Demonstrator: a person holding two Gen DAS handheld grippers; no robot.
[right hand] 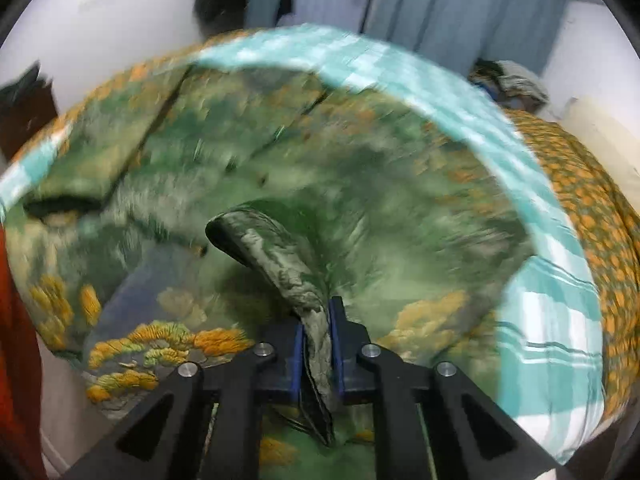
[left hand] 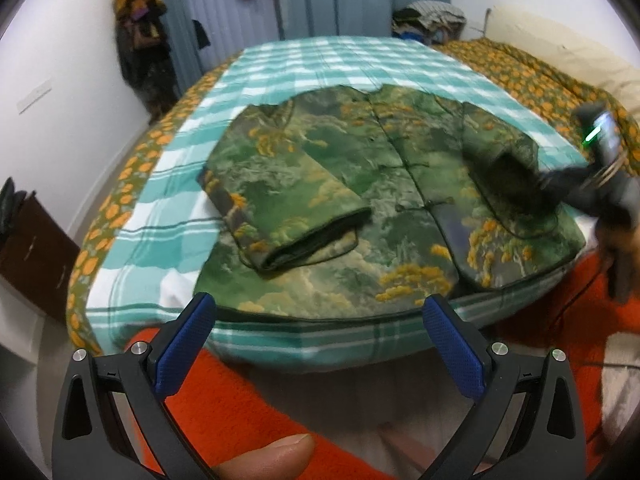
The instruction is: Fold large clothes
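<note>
A green jacket [left hand: 360, 184] with orange tree patterns lies spread on the teal checked bedcover [left hand: 320, 64]. Its left sleeve [left hand: 288, 196] is folded across the body. In the left wrist view my left gripper [left hand: 318, 320] hangs open just before the jacket's near hem, nothing between its blue pads [left hand: 182, 344]. My right gripper [right hand: 318, 344] is shut on the cuff of the right sleeve [right hand: 280, 256], which rises in a dark fold from the jacket [right hand: 360, 184]. That right gripper [left hand: 560, 192] shows blurred at the right edge of the left wrist view, at the right sleeve.
The bed has an orange-flowered sheet [left hand: 540, 80] along its sides. A pile of clothes [left hand: 432, 20] sits at the far end. Clothes hang on the left wall [left hand: 140, 40]. A dark cabinet [left hand: 32, 240] stands at left. Orange fabric [left hand: 224, 408] and a thumb [left hand: 272, 456] lie below my left gripper.
</note>
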